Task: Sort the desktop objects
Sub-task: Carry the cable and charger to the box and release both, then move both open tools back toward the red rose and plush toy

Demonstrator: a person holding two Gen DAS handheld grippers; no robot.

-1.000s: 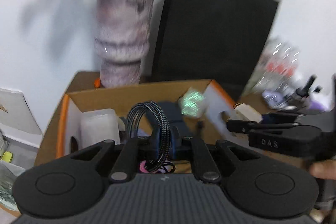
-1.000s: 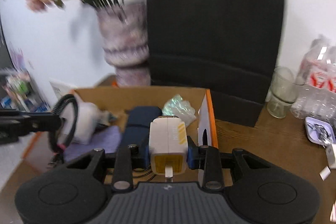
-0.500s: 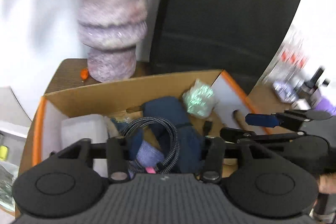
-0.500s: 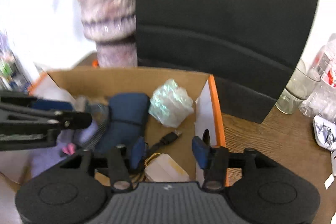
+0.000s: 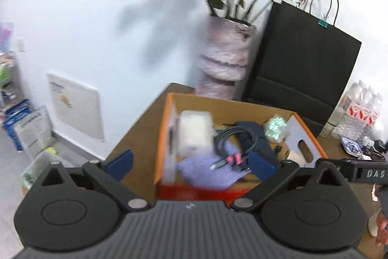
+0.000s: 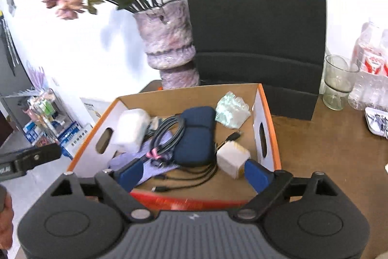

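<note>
Hovering released over the cardboard box (image 6: pixel 266 98), left tool (image 5: pixel 191 162) and right tool (image 6: pixel 194 172) jaws just widened, empty, "DAS" lettering readable.

Home or office corner: wooden desk (image 6: pixel 327 149), flower vase (image 6: pixel 169 45).

Left tool (image 5: pixel 191 163) jaws just opened wide, empty; coiled cable (image 5: pixel 238 140) lies in cardboard box (image 5: pixel 232 108).

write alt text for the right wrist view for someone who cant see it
The right gripper, jaws open and just widened with nothing between them, hovers at the near edge of an orange-rimmed cardboard box holding a white charger cube, coiled black cable and navy pouch. A vase of flowers and black paper bag stand behind.
</note>
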